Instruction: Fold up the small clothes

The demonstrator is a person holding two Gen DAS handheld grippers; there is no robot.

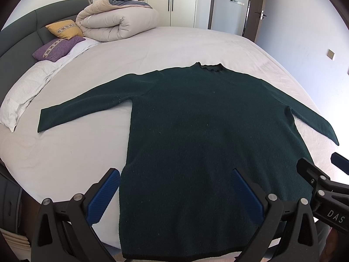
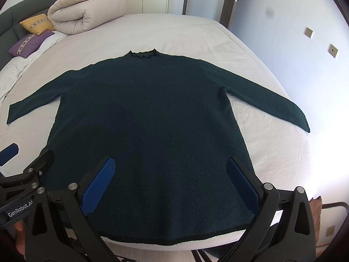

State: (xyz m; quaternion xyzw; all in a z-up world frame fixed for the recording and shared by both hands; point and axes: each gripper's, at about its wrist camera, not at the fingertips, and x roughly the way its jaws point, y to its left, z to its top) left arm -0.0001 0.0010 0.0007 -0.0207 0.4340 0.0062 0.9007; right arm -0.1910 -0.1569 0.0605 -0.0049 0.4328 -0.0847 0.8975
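Note:
A dark green long-sleeved sweater (image 1: 196, 131) lies flat on the white bed (image 1: 87, 157), collar away from me, both sleeves spread out to the sides. It also shows in the right wrist view (image 2: 152, 120). My left gripper (image 1: 176, 194) is open and empty, held over the hem's left part. My right gripper (image 2: 172, 181) is open and empty, held over the hem's right part. The right gripper also shows at the right edge of the left wrist view (image 1: 322, 179). The left gripper shows at the left edge of the right wrist view (image 2: 26, 163).
A rolled beige duvet (image 1: 117, 21), a yellow cushion (image 1: 65, 29) and a purple cushion (image 1: 56, 48) lie by the dark headboard (image 1: 19, 32). A white pillow (image 1: 24, 93) lies at the left. Wardrobes and a door stand behind the bed.

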